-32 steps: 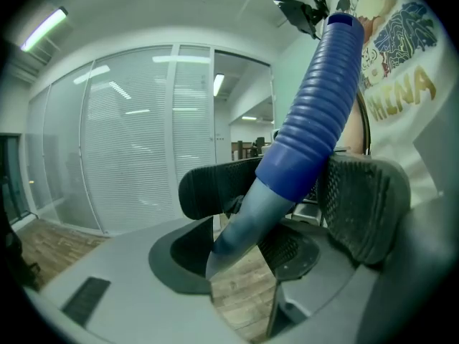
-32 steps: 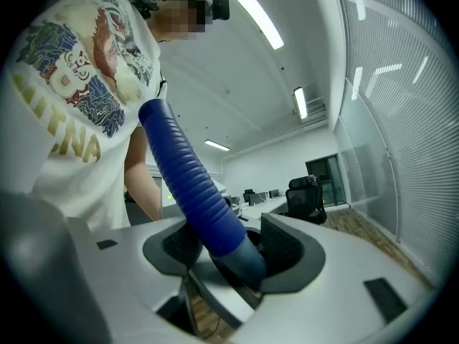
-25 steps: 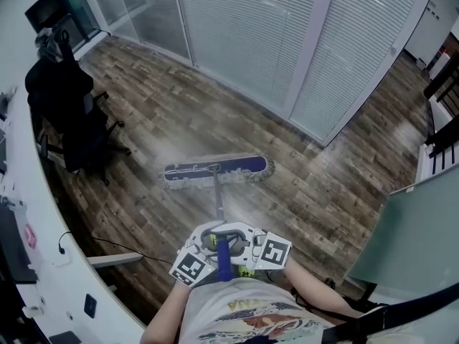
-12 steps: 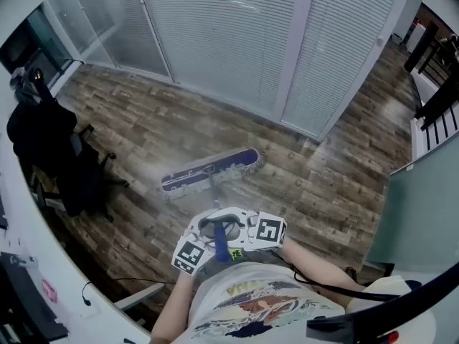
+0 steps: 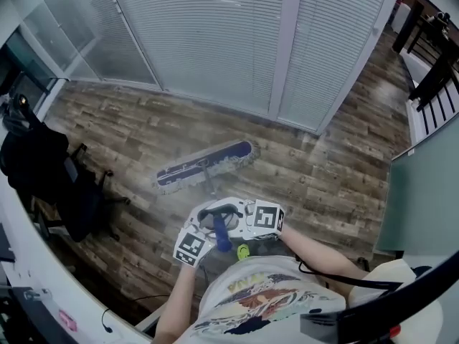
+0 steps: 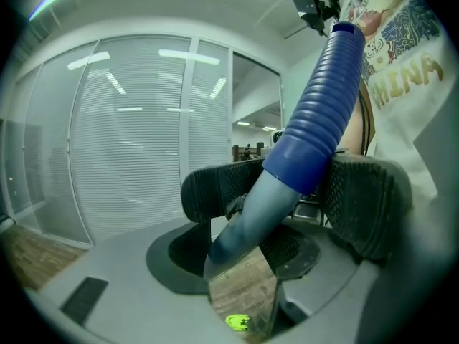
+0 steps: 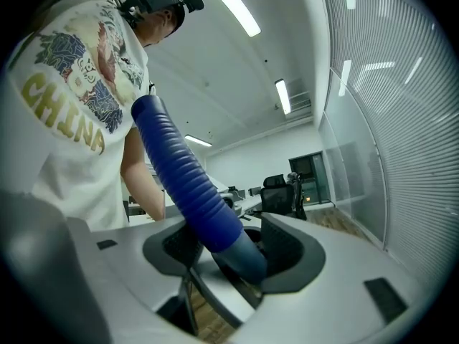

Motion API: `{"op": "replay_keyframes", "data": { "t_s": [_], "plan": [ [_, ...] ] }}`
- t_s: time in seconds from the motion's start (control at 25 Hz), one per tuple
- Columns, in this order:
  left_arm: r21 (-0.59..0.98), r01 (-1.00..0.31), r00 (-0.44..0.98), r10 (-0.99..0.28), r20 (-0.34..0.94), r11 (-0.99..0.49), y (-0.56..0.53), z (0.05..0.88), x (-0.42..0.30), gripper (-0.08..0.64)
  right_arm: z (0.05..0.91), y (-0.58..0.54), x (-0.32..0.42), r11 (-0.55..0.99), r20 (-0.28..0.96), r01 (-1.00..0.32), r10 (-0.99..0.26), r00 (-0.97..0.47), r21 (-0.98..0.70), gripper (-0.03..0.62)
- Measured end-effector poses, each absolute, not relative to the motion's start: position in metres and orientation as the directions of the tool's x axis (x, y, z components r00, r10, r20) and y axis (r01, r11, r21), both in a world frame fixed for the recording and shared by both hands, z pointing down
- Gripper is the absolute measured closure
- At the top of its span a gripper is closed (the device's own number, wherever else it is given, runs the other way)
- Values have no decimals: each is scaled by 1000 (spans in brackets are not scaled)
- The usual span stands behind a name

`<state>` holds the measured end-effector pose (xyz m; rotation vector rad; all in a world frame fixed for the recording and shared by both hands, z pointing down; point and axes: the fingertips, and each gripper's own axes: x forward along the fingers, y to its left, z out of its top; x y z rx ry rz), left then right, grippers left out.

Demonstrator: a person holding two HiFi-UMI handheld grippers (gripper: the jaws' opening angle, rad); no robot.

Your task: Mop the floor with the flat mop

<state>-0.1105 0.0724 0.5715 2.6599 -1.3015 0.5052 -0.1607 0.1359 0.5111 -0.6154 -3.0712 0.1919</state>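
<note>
The flat mop's blue head (image 5: 204, 165) lies on the wood floor in the head view, slanted with its right end farther from me. Its grey pole rises to a ribbed blue grip (image 5: 221, 233) in front of my chest. Both grippers hold the mop handle just below that grip. My left gripper (image 5: 211, 223) is shut on the handle (image 6: 315, 113), with a black pad pressed on each side. My right gripper (image 5: 234, 217) faces it from the other side and is shut on the same handle (image 7: 188, 181).
A glass wall with white blinds (image 5: 215, 41) runs across the far side, close behind the mop head. A black office chair with a jacket (image 5: 43, 170) stands at the left by a curved white desk (image 5: 25, 264). At the right edge stands a grey-green partition (image 5: 423, 192).
The mop head has swung from lying level across the view to slanting, right end farther away. The chair and desk have slid to the left of the view. Both grippers keep their hold.
</note>
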Motion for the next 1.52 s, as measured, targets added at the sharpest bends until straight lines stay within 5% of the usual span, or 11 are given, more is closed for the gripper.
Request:
{"op": "replay_keyframes", "data": {
  "t_s": [0.88, 1.52],
  "plan": [
    [-19, -774, 561, -699, 445, -633, -287, 587, -221, 367, 524, -228, -269, 906, -72, 373, 366, -928, -201, 352],
    [-25, -789, 537, -709, 458, -614, -272, 586, -211, 357, 522, -213, -257, 898, -68, 384, 379, -923, -216, 348]
  ]
}}
